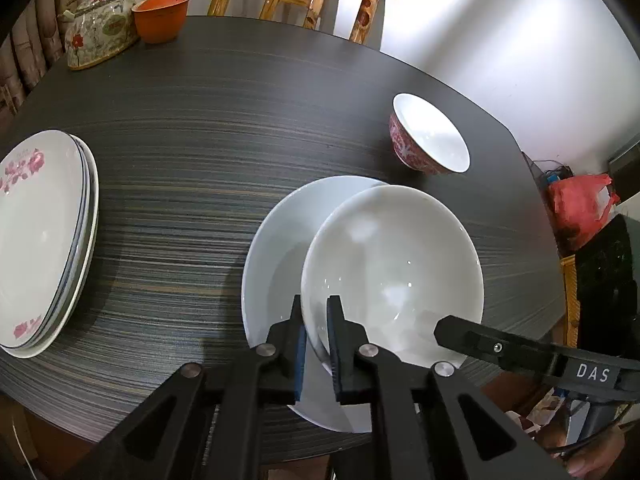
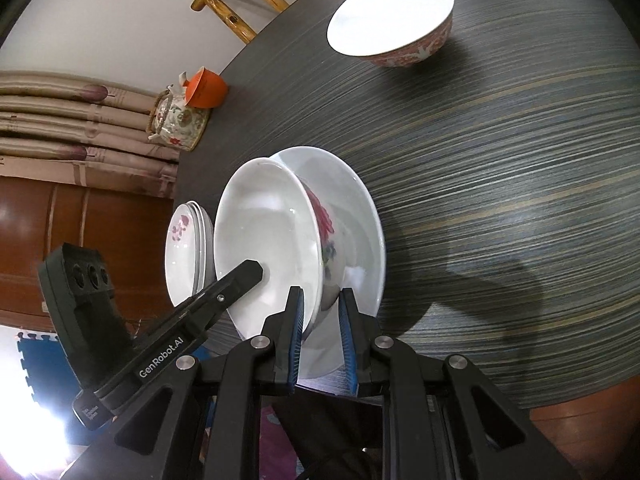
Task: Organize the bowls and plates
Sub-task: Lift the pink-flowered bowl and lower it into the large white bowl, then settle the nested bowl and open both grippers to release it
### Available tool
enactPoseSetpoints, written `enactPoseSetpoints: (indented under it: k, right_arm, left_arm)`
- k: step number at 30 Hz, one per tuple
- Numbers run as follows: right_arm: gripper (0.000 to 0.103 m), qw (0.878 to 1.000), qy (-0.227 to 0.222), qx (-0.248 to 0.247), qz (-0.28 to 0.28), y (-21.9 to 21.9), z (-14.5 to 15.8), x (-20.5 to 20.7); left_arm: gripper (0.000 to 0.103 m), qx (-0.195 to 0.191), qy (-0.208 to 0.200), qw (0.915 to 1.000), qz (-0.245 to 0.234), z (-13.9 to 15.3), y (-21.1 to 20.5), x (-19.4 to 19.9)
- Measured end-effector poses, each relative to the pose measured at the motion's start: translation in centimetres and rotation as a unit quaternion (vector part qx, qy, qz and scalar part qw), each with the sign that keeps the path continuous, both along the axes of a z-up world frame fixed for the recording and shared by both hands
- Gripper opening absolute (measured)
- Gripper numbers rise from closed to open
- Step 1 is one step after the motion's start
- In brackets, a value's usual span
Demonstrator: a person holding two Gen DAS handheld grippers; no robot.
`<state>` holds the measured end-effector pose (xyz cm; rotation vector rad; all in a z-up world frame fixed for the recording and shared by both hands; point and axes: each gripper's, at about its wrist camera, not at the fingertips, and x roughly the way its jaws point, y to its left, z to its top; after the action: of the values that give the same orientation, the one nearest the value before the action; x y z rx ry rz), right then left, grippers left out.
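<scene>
Bowls are being nested: a white bowl [image 1: 394,268] with flowers on its outer wall hangs partly inside a larger pale bowl [image 1: 276,256] near the table's [image 1: 192,160] six-o'clock edge. Both grippers pinch its rim, the left gripper [image 1: 316,334] at about seven o'clock, the right gripper [image 2: 320,316] opposite. Whether it has bottomed out looks unsettled. Next comes letting go evenly, then fetching the red-patterned bowl [image 1: 428,136] at two o'clock; stacked plates [image 1: 40,240] sit at nine.
</scene>
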<state>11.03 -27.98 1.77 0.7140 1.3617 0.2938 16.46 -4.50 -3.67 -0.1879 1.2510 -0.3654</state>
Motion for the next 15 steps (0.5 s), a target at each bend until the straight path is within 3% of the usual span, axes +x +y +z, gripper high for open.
enactPoseSetpoints:
  k: [15]
  right_arm:
    - [0.019,1.0,-0.009,-0.02,0.004,0.33,0.21,0.05]
  left_arm:
    - [0.012,0.022,-0.022,0.9995,-0.005,0.49,0.19,-0.22]
